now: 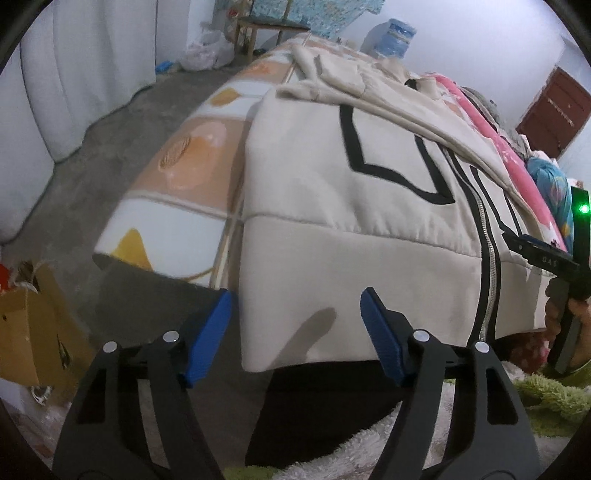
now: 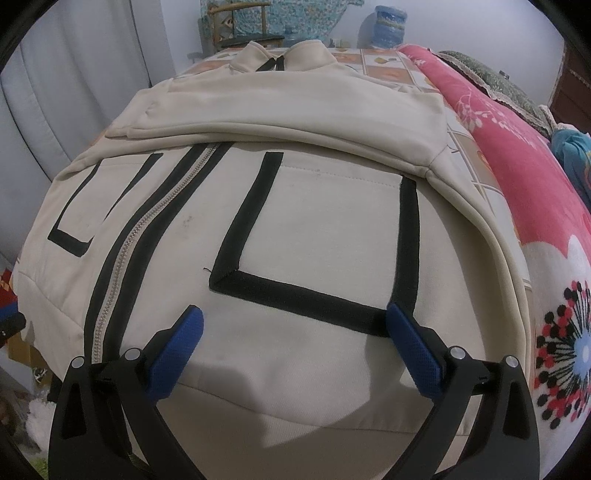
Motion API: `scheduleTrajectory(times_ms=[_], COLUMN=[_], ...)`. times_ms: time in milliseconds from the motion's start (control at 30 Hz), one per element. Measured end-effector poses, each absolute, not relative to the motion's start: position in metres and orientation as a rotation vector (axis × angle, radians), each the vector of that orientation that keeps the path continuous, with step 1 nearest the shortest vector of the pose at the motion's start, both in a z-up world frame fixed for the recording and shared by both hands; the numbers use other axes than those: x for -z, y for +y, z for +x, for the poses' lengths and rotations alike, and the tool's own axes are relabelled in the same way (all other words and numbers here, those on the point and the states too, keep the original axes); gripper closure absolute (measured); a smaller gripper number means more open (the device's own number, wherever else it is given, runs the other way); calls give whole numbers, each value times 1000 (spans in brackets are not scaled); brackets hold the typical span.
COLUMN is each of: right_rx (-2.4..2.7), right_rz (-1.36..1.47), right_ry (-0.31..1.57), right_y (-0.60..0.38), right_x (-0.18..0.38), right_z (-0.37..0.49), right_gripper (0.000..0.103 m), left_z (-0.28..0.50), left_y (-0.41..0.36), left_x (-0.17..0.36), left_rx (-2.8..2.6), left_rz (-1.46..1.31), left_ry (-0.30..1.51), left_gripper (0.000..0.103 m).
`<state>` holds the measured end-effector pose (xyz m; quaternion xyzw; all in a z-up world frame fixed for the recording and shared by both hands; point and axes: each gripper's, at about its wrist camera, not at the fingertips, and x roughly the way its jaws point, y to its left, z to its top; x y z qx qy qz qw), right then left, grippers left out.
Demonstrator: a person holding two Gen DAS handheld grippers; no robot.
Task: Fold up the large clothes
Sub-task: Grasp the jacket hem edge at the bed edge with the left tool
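Observation:
A cream zip-up jacket [image 1: 332, 192] with black trim lies front up on the bed, its sleeves folded across the chest [image 2: 295, 110]. Its hem hangs over the near bed edge. My left gripper [image 1: 295, 310] is open at the hem's left corner, with the cloth's edge between the blue pads [image 1: 218, 325] but not pinched. My right gripper [image 2: 295, 314] is open just over the lower front, near the black-outlined pocket [image 2: 321, 240], with nothing held. In the left wrist view the right gripper [image 1: 546, 258] shows at the far right, with a hand [image 1: 565, 317] on its handle.
The bed's orange-and-white checked sheet [image 1: 192, 162] shows left of the jacket. A pink flowered blanket [image 2: 517, 177] lies along the right. A cardboard box [image 1: 33, 317] stands on the floor at left, a fluffy rug [image 1: 535, 402] lies below, and a chair [image 1: 269, 29] and a water jug [image 1: 395, 37] stand beyond.

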<state>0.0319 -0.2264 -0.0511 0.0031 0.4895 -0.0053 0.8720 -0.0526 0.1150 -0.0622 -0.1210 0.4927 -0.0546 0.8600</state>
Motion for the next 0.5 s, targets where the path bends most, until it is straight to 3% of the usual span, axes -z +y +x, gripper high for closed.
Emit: scheduleTrajectory(times_ms=[300,500], right_rx=[11,12], right_rz=[6,5], right_ry=[1023,1020], right_y=[-228,-226], right_x=[51,52], right_z=[32,32], right_gripper=[7,7], left_z=[-47,-49], left_y=[125,117], left_x=[94,90], left_rx=[177,194], left_rz=[-397,-362], left_ry=[1121,1121], left_gripper=[37,57])
